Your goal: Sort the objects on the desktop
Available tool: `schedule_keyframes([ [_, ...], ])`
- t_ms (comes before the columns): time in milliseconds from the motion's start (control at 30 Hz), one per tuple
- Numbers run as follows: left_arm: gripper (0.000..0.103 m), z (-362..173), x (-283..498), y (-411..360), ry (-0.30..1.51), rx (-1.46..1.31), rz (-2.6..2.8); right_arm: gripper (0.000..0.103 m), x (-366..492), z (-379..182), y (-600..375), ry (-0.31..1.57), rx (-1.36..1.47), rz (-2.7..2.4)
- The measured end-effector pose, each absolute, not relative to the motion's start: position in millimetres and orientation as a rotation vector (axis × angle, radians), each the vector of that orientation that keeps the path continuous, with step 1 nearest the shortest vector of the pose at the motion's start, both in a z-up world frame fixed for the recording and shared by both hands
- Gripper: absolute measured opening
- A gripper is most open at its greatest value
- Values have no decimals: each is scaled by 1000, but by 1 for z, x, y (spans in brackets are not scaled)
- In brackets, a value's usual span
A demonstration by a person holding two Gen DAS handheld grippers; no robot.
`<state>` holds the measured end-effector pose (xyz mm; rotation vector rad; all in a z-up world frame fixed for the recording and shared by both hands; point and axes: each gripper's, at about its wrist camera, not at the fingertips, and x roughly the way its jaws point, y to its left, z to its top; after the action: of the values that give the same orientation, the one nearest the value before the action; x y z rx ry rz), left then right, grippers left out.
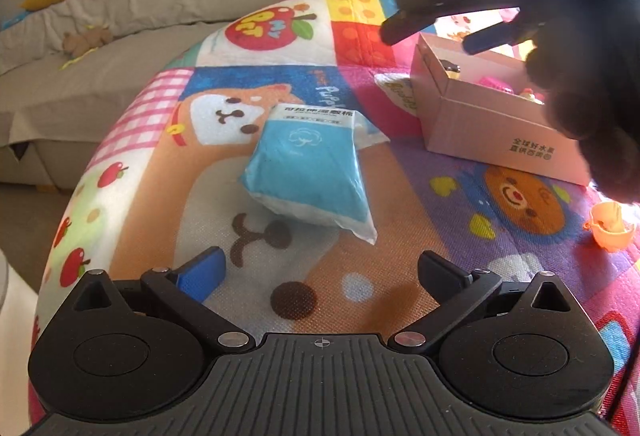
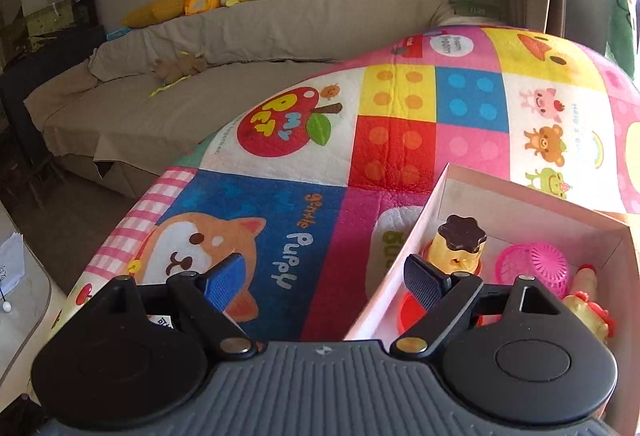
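The blue packet (image 1: 310,171) lies on the colorful mat (image 1: 160,163), just ahead of the left claw (image 1: 320,272), whose fingers stand wide apart. The right claw (image 2: 326,276) hangs tilted down over the pink box (image 2: 400,264), fingers apart and empty.

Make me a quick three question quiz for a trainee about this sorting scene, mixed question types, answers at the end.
1. True or false: the blue and white packet lies inside the pink box.
2. Which toy sits on the mat outside the box? A) orange cup B) pudding toy C) pink basket
3. Fill in: both the left gripper and the right gripper have their jaws ____ with nothing between them.

Key: 1 false, it lies on the mat; 2 A; 3 open.
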<state>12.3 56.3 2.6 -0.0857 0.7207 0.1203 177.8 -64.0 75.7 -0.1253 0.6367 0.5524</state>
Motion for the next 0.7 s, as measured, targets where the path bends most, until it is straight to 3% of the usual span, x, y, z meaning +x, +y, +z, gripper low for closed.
schedule_keyframes([
  [67, 103, 2, 13, 56, 725, -77, 122, 90, 155, 84, -91, 602, -125, 561],
  [133, 103, 2, 13, 56, 725, -78, 121, 102, 132, 88, -121, 568, -124, 528],
  [167, 103, 2, 13, 56, 727, -75, 122, 103, 120, 87, -136, 551, -126, 501],
  [400, 103, 2, 16, 51, 747, -44, 140, 103, 56, 49, -211, 527, -211, 284],
  [600, 103, 7, 14, 50, 749, -40, 121, 103, 38, 18, -238, 588, -76, 233],
  [700, 103, 23, 7, 47, 660, -26, 88, 103, 37, 10, -237, 605, -55, 236],
])
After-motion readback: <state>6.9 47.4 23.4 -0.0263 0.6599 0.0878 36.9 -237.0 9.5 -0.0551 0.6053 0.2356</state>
